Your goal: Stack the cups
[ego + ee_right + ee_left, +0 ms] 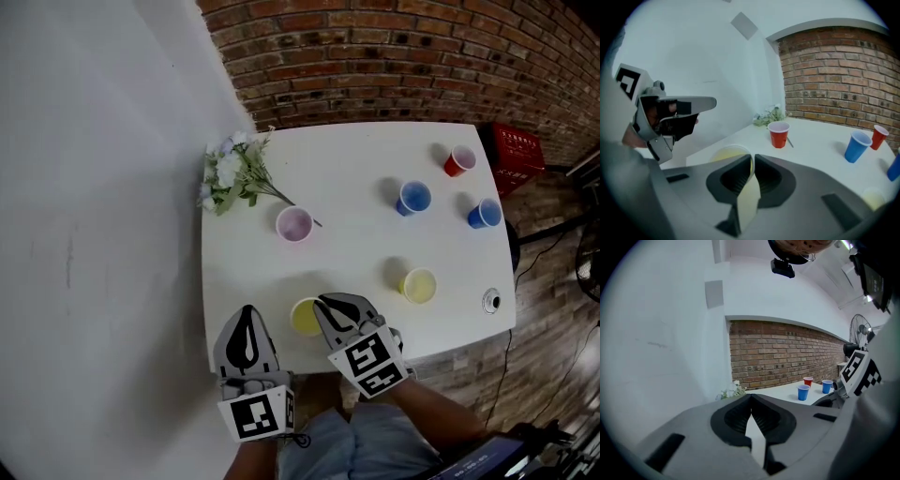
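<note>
Near the table's front edge a yellow cup [302,317] stands upright, and my right gripper [322,306] is shut on the right side of its rim. In the right gripper view the cup's yellow wall [748,197] is pinched between the jaws of my right gripper [753,161]. My left gripper [247,317] hovers just left of that cup, shut with nothing in it [751,403]. Spread over the table [352,169] are a second yellow cup [418,285], a red cup with a pale inside [293,224], two blue cups [413,198] [485,214] and a small red cup [459,160].
A bunch of white flowers [234,173] lies at the table's far left, its stem reaching to the pale-inside cup. A small round thing [491,301] sits by the right front corner. A red crate [517,155] stands on the floor beyond the right edge. A brick wall runs behind.
</note>
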